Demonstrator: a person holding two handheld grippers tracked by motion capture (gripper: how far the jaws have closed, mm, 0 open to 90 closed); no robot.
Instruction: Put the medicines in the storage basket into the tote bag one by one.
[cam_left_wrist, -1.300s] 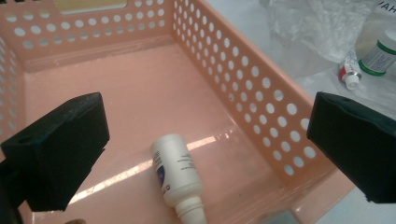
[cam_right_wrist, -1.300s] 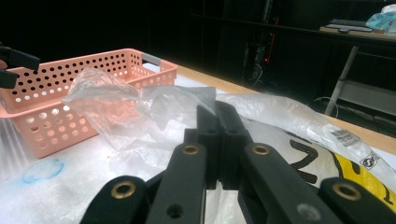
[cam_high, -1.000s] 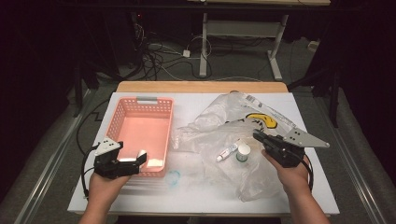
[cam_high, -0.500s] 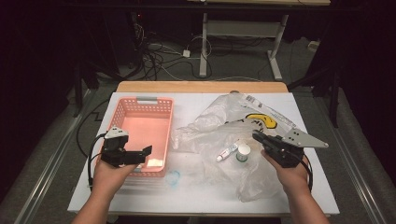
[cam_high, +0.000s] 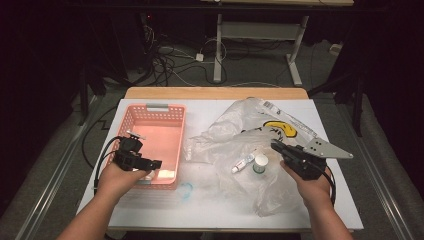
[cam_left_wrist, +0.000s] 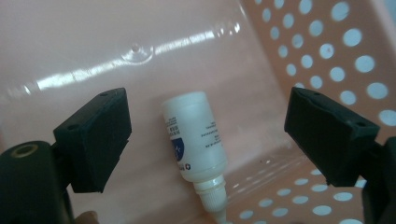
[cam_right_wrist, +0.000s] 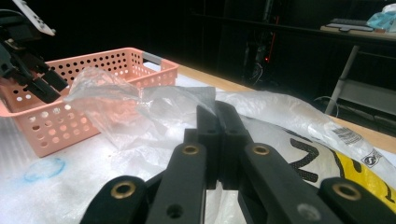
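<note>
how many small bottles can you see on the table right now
3. One white dropper bottle lies in the pink basket between the left tool's open jaws. A slim tube-like one and a white-capped one sit on the plastic bag. Folds may hide more.

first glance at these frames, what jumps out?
The pink perforated basket on the table's left, with the left gripper open inside it over a small white dropper bottle lying on the basket floor. To the right, a crumpled clear plastic bag with a yellow-and-black print sprawls across the white table, the right gripper shut at its edge.
</note>
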